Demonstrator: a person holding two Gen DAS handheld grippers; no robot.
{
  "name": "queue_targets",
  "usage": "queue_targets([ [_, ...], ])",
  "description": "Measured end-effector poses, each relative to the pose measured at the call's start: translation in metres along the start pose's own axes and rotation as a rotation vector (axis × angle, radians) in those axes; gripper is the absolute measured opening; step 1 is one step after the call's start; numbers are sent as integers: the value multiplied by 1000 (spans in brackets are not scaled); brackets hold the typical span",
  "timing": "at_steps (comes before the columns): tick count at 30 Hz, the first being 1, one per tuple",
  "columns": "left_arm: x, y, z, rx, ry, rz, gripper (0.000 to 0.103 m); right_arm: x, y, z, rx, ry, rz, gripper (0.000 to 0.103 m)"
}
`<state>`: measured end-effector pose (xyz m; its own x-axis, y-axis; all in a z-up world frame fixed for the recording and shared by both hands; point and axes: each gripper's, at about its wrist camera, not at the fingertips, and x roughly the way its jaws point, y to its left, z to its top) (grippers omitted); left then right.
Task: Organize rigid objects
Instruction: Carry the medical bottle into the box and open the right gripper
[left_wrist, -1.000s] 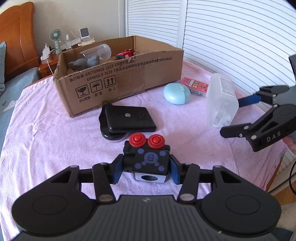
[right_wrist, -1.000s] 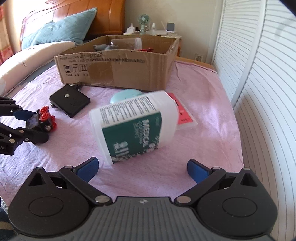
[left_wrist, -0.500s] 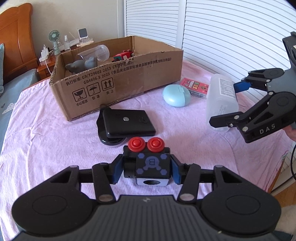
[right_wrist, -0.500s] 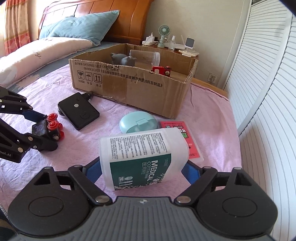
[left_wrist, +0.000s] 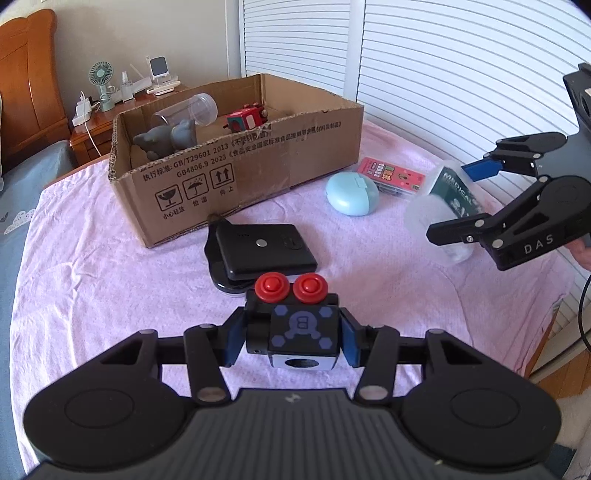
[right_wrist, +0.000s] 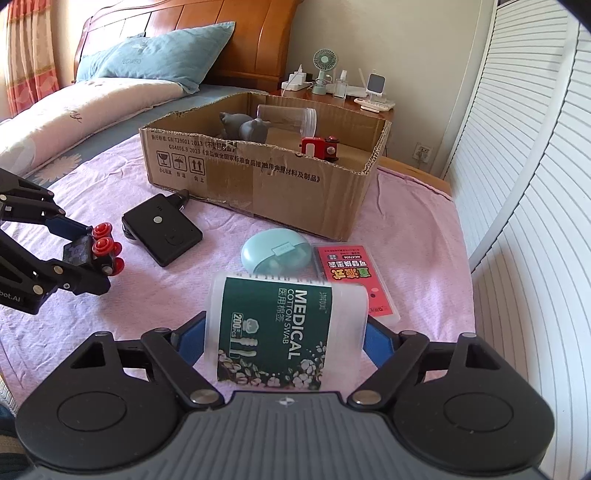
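Note:
My left gripper is shut on a black toy cube with two red buttons, held just above the pink sheet. The right wrist view shows the same cube at the left. The jaws of my right gripper are closing, and their blue pads press both sides of a clear cotton swab tub with a green label. In the left wrist view the tub hangs tilted in that gripper. An open cardboard box stands further back and holds a grey toy, a clear tube and a red toy car.
On the pink sheet in front of the box lie a black power bank, a light blue oval case and a red card pack. White slatted doors run close along the bed's right side. A nightstand with a small fan stands behind the box.
My right gripper's fingers have come in around the swab tub and taken hold of it; the tub has turned and tipped up off the sheet. The left gripper and its cube have barely moved.

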<state>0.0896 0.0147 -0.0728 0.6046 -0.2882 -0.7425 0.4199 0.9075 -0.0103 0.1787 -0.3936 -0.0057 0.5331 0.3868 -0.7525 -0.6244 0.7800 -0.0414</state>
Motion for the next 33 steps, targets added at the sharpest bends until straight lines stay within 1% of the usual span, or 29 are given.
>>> queue_targets([
  [6, -6, 4, 1, -3, 2, -3, 50, -5, 0, 4, 12, 1, 5, 87],
  [11, -15, 9, 5, 0, 11, -10, 50, -15, -1, 19, 0, -16, 20, 87],
  [15, -25, 15, 11, 13, 10, -8, 50, -25, -3, 45, -21, -54, 35, 87],
  [20, -36, 22, 18, 29, -2, 10, 50, -26, -10, 90, -33, -110, 49, 87],
  [23, -41, 27, 22, 35, -13, 27, 50, -16, -14, 121, -32, -125, 48, 87],
  [27, -47, 33, 26, 33, -36, 46, 50, 5, -16, 156, -24, -119, 50, 87],
  [30, -50, 38, 28, 23, -48, 60, 50, 29, -17, 175, -11, -82, 41, 87],
  [33, -52, 41, 29, 11, -55, 65, 50, 53, -20, 184, 15, -35, 31, 87],
])
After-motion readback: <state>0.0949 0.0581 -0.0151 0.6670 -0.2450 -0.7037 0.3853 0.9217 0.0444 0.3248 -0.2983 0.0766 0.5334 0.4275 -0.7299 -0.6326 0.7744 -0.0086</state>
